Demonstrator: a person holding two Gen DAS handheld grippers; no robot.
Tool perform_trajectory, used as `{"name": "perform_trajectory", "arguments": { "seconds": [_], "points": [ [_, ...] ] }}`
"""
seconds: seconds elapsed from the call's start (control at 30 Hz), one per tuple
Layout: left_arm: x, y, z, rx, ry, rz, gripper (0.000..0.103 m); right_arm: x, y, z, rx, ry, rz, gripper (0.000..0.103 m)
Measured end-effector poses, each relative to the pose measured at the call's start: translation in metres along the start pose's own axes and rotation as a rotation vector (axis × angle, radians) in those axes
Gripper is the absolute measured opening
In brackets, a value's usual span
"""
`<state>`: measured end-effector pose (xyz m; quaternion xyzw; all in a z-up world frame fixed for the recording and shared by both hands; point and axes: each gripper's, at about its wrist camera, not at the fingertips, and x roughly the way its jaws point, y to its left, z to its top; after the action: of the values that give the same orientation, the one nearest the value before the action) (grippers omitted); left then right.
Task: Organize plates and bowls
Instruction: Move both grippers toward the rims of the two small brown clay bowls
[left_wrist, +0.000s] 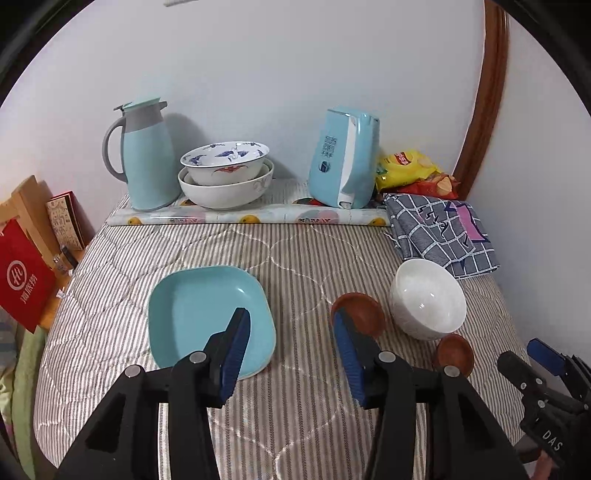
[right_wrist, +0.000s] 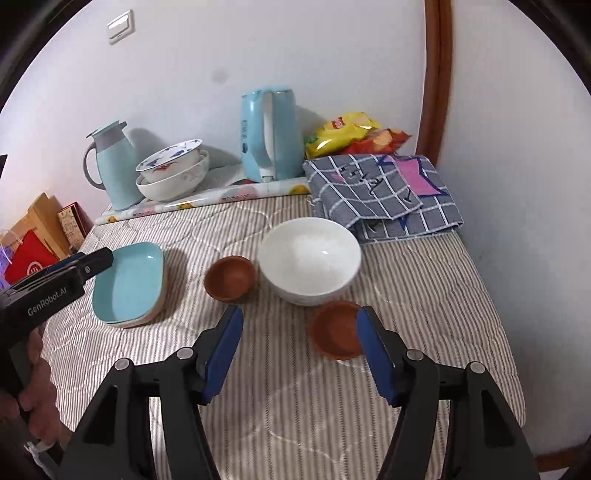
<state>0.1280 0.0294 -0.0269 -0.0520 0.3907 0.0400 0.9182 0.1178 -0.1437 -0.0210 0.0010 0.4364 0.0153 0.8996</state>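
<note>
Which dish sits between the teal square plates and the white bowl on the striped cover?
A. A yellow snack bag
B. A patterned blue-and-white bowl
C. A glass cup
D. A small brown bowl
D: a small brown bowl sits between the teal square plates and the white bowl.

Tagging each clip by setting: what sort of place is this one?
Probably a lived-in home room: a striped quilted cloth surface against a white wall, a pale blue electric kettle, a yellow crisp packet.
</note>
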Motion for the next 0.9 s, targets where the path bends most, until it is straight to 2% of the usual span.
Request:
{"name": "perform_trajectory", "arguments": {
  "seconds": [0.23, 0.4, 0.63, 0.9],
  "points": [
    [0.028, -0.018, 0.001, -0.005, 0.078, -0.01, 0.045, 0.015, -0.04, -0.004, 0.042, 0.034, -0.02, 0.063],
    [0.044, -0.028, 0.003, -0.008, 0.097, -0.012, 0.045, 0.028, -0.06, -0.006, 0.067, 0.058, -0.03, 0.063],
    [0.068, -0.037, 0.004, -0.013, 0.119, -0.031, 0.045, 0.05, -0.078, -0.008, 0.099, 0.091, -0.032, 0.063],
    [0.094, -0.041, 0.002, -0.018, 0.168, -0.017, 0.045, 0.078, -0.088, -0.01, 0.13, 0.131, -0.012, 0.063]
  ]
}}
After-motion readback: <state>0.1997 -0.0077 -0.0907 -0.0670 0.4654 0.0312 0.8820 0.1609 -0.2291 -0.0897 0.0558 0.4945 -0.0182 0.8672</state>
